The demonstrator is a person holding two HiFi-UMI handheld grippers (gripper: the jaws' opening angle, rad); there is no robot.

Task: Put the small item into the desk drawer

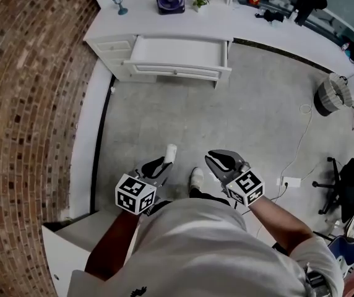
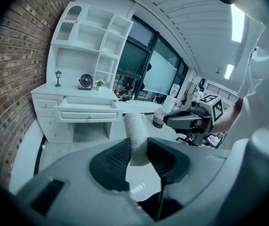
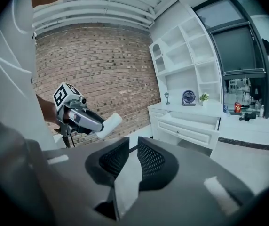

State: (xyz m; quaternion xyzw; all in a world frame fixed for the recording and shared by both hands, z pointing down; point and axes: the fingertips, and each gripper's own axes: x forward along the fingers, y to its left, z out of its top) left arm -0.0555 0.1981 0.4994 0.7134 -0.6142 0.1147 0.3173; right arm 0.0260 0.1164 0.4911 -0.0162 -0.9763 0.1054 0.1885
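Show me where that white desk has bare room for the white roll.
The open drawer looks bare inside, front to back: the best spot. The desk top is free between the small lamp and the fan; fan and potted plant crowd the middle. The left gripper holds the white roll.

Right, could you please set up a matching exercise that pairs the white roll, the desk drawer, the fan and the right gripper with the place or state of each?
Things:
1. white roll
2. desk drawer
3. fan
4. right gripper

Places and states:
a. nothing between its jaws
b. pulled out
c. standing on the desk top
d. clamped in the left gripper

Pairs: 1-d, 2-b, 3-c, 4-a.
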